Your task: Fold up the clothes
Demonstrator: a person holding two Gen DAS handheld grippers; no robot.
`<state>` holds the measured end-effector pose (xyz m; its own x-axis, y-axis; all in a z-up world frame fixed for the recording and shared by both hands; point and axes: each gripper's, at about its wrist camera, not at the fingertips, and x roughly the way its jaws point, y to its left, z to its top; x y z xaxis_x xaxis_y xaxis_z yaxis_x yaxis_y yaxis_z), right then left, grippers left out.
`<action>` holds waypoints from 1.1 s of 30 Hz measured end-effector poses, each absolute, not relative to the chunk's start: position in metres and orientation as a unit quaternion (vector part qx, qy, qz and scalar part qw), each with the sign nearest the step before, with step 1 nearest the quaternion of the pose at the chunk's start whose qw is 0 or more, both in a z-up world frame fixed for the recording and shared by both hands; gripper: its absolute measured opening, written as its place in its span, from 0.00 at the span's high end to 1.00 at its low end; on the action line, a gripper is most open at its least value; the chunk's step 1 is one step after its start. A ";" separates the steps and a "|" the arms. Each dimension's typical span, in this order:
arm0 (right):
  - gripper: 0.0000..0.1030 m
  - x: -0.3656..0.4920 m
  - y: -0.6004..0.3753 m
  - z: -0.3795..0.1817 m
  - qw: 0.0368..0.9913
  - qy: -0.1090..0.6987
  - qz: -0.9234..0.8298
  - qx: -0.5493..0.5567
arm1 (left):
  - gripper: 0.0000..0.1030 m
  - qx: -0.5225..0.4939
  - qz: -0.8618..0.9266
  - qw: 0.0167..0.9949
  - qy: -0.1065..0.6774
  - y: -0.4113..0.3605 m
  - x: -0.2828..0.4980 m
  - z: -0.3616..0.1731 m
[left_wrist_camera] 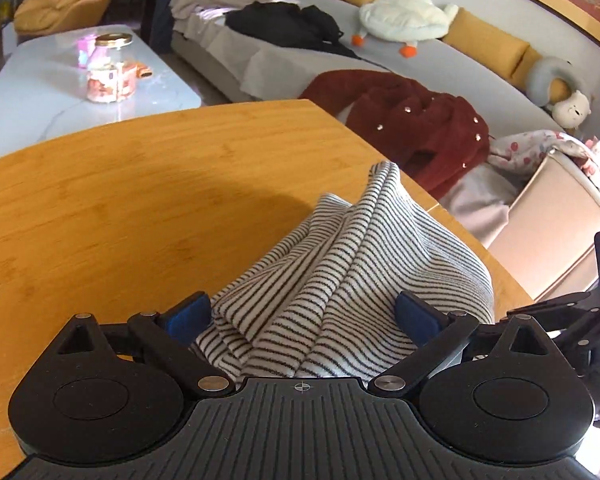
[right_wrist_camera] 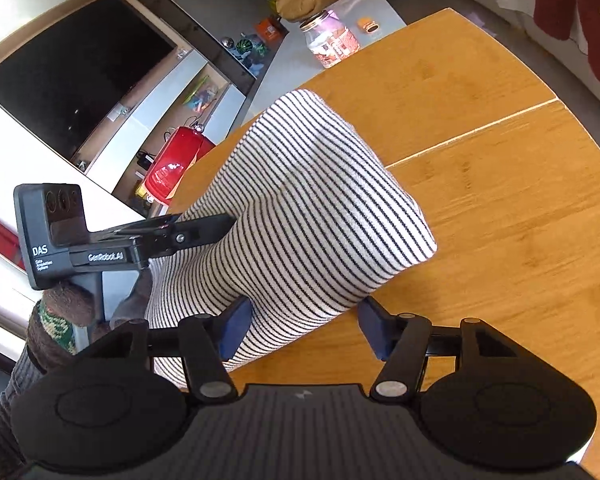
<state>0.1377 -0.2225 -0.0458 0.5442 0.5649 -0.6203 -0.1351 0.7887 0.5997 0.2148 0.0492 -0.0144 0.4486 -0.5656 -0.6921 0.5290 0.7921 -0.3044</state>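
A black-and-white striped garment [left_wrist_camera: 340, 264] lies bunched on the wooden table [left_wrist_camera: 120, 200]. In the left wrist view my left gripper [left_wrist_camera: 304, 316] is open, its blue pads [left_wrist_camera: 188, 314] wide apart on either side of the gathered cloth. In the right wrist view the striped garment [right_wrist_camera: 308, 200] drapes from the table's left edge across the wooden table [right_wrist_camera: 500, 200]. My right gripper [right_wrist_camera: 300, 328] is open around the cloth's near edge, one blue pad [right_wrist_camera: 236, 328] against it. The left gripper body [right_wrist_camera: 80, 236] shows at the left, its fingers hidden behind the cloth.
A grey sofa [left_wrist_camera: 420, 64] behind the table carries a red coat [left_wrist_camera: 412, 128], black clothes [left_wrist_camera: 288, 24] and a plush goose [left_wrist_camera: 408, 12]. A white coffee table [left_wrist_camera: 60, 80] holds a glass jar [left_wrist_camera: 110, 68]. A TV [right_wrist_camera: 72, 80] and red object [right_wrist_camera: 172, 164] are at left.
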 end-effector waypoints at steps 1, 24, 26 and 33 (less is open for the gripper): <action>0.41 0.142 -0.222 -0.044 0.848 0.426 0.203 0.242 | 0.03 -0.026 -0.318 0.851 0.417 0.051 0.214 -0.014; 0.22 0.117 -0.137 0.019 0.950 0.232 0.187 -0.090 | 0.00 -0.128 -0.292 0.875 0.365 0.090 0.087 0.001; 0.23 0.091 -0.120 0.018 0.945 0.209 0.219 -0.124 | 0.00 -0.137 -0.236 0.894 0.355 0.106 0.091 0.003; 0.24 0.055 -0.083 -0.010 0.926 0.175 0.232 -0.240 | 0.10 -0.190 -0.182 0.898 0.352 0.130 0.098 0.001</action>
<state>0.0546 -0.0834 -0.0101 0.8311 0.3463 -0.4351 -0.5139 0.7771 -0.3634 0.0981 0.1299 0.0015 0.6863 -0.4601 -0.5633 0.1926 0.8618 -0.4692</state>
